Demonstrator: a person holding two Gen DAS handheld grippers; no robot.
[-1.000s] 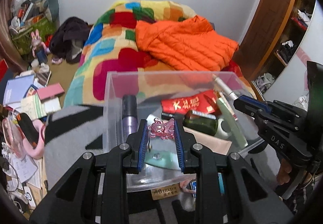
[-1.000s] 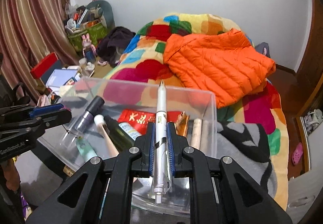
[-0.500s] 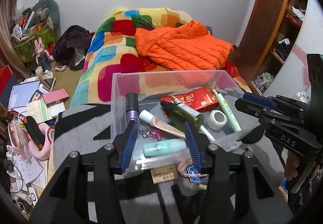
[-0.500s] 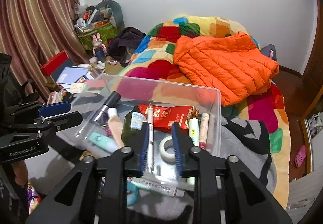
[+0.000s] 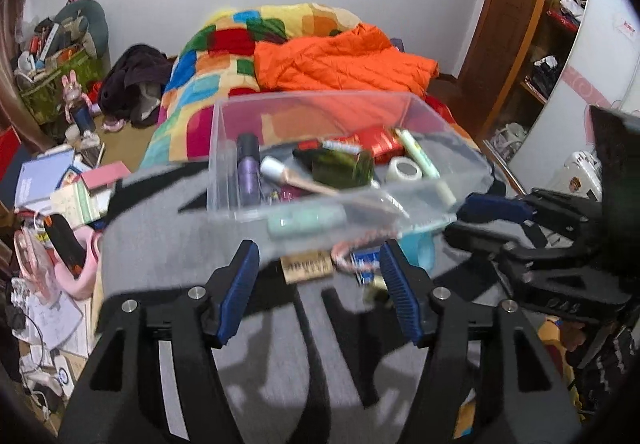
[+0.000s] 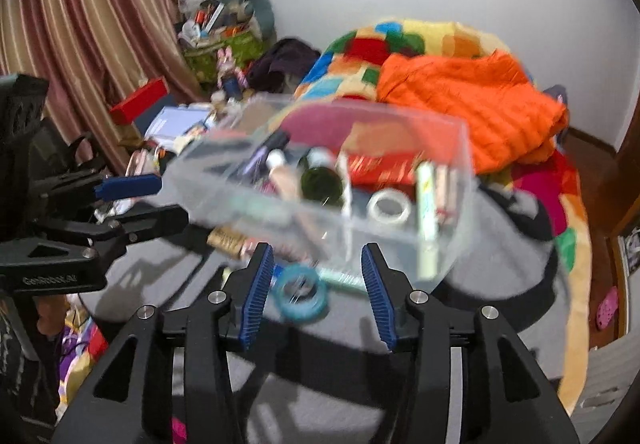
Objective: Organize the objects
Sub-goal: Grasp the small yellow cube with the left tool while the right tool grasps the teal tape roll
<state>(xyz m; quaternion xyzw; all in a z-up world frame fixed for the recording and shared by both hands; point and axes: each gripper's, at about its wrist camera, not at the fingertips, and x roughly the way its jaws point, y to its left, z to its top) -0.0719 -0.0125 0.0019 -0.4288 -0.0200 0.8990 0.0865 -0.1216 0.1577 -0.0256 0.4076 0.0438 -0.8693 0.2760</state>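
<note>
Both grippers are now seen spread wide and empty: the pen held a second ago by the right gripper (image 6: 316,294) and the pink charm held by the left gripper (image 5: 318,294) have been released into the bin (image 5: 320,203), ahead of both. Just before the right gripper a blue tape roll (image 6: 302,296) is left outside, likely the next pick.
</note>
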